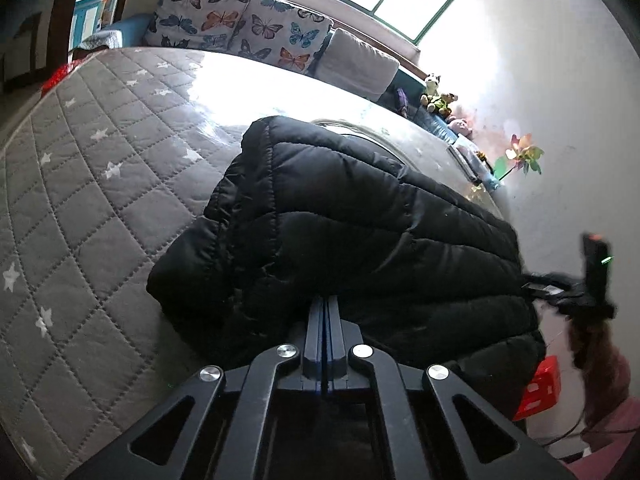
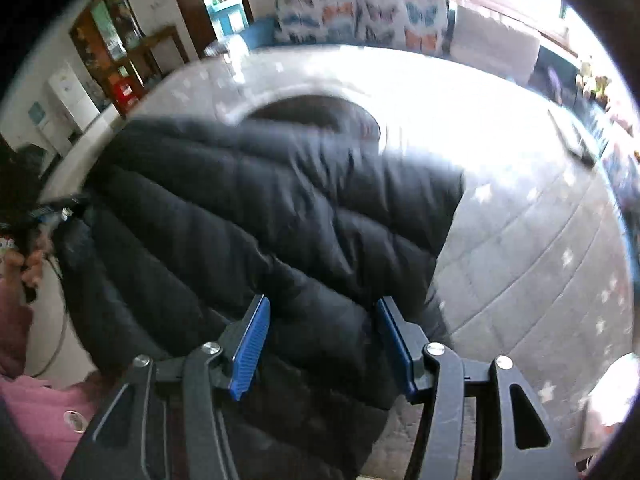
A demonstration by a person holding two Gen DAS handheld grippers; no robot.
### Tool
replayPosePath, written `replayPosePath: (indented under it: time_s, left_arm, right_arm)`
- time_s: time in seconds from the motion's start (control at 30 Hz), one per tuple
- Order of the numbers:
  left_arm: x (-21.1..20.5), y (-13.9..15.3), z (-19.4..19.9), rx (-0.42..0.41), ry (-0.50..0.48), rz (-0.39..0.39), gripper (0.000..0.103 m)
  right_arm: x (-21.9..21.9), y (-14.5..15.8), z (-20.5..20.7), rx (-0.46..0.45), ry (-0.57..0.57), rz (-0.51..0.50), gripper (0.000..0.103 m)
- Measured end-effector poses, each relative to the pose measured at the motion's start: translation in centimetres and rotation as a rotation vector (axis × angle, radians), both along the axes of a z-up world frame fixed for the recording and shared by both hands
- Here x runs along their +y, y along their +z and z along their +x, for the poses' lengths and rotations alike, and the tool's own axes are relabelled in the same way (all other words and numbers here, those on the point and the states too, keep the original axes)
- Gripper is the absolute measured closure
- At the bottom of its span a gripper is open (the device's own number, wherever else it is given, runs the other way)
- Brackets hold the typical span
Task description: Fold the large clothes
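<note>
- Jacket (image 1: 360, 232), black and quilted, lies in a puffy folded bundle on the bed (image 1: 100, 200), near the front edge where the person stands, with star-patterned quilt bare on both sides of it.
- Left gripper (image 1: 325, 304) sits low against the near edge of the bundle, its fingers pressed flat together with no gap showing; whether a thin lip of fabric is caught at the tips cannot be told, since the black cloth swallows them.
- Right gripper (image 2: 320, 344) hangs above the jacket's near right corner with its blue pads (image 2: 250, 348) standing well apart; black fabric fills the space between them, but the pads do not appear to press on it.
- Seen from the right wrist, the bundle's long axis runs away from the fingers and up to the left, toward a curved pale edge, perhaps the collar, at the far end; that view is smeared.
- Both hands are at the same near edge, the left one closer in, so the jacket lies ahead of and below both sets of fingers.
- Any coming fold likely turns on carrying this near edge away toward the pillows (image 1: 240, 24), and the right fingers would need to close on the corner first.
- Stuffed toys (image 1: 438, 98) line the far side, well apart from the work.
</note>
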State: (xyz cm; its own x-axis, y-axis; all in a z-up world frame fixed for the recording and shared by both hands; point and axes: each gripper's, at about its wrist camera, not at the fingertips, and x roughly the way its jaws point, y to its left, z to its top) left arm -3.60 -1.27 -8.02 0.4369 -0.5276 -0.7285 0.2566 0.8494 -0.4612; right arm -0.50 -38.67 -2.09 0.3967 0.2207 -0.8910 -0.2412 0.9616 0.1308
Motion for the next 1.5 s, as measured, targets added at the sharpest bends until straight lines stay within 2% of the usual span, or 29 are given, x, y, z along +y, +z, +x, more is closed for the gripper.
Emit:
replayPosePath:
  time_s: [0.1, 0.2, 0.3, 0.47, 0.63, 0.77, 0.9, 1.0, 1.07, 1.1, 1.13, 1.2, 1.23, 1.3, 1.5]
  left_arm:
    - [-0.2, 0.4, -0.2, 0.002, 0.002, 0.009, 0.098]
    - [-0.5, 1.7, -0.5, 0.010, -0.005, 0.041, 0.097]
    - [-1.0, 3.5, -1.0, -0.017, -0.012, 0.080, 0.097]
    - [-0.9, 5.3, -0.4, -0.010, 0.005, 0.096, 0.096]
    - [-0.5, 6.2, 0.9, -0.014, 0.007, 0.091, 0.096]
    - [-1.0, 7.1, 1.5, -0.066, 0.030, 0.149, 0.096]
    - [-1.4, 6.7, 2.0, -0.065, 0.020, 0.196, 0.094]
    - [-1.0, 6.7, 2.3, -0.055, 0.029, 0.163, 0.092]
    - [-0.5, 7.1, 2.4, -0.051, 0.043, 0.141, 0.087]
    - [-0.2, 7.4, 2.4, -0.064, 0.053, 0.130, 0.076]
    - [0.1, 7.8, 2.3, -0.086, 0.067, 0.122, 0.050]
    - [0.6, 8.2, 2.0, -0.143, 0.095, 0.098, 0.015]
    - [0.8, 8.3, 1.8, -0.171, 0.097, 0.082, 0.015]
    - [0.7, 8.2, 2.1, -0.161, 0.084, 0.094, 0.015]
    - [0.2, 5.3, 4.6, -0.045, 0.062, 0.137, 0.015]
  right_arm:
    - [0.3, -0.8, 0.0, -0.012, 0.001, 0.001, 0.041]
    - [0.3, 0.4, -0.7, -0.031, 0.008, -0.017, 0.041]
    - [0.1, 1.5, -1.5, -0.056, -0.006, -0.006, 0.041]
    - [-1.7, 2.7, -1.7, -0.091, -0.070, 0.010, 0.033]
    - [-3.2, 2.3, -0.5, -0.083, -0.136, 0.053, 0.028]
    - [-4.4, 1.2, 0.4, -0.045, -0.167, 0.126, 0.026]
    - [-4.8, 0.1, 1.2, -0.021, -0.171, 0.144, 0.025]
    - [-5.3, 0.2, 1.5, -0.026, -0.185, 0.184, 0.023]
    - [-5.6, 0.2, 1.5, -0.029, -0.188, 0.203, 0.020]
    - [-5.7, 0.2, 1.5, -0.028, -0.183, 0.212, 0.019]
    - [-5.8, 0.1, 1.6, -0.025, -0.179, 0.227, 0.018]
    - [-6.0, -0.2, 1.8, -0.019, -0.188, 0.239, 0.018]
    - [-6.2, -0.3, 1.9, -0.018, -0.189, 0.251, 0.017]
    - [-6.6, -0.7, 2.2, -0.011, -0.205, 0.284, 0.014]
    - [-7.2, -1.7, 3.1, 0.003, -0.227, 0.330, 0.011]
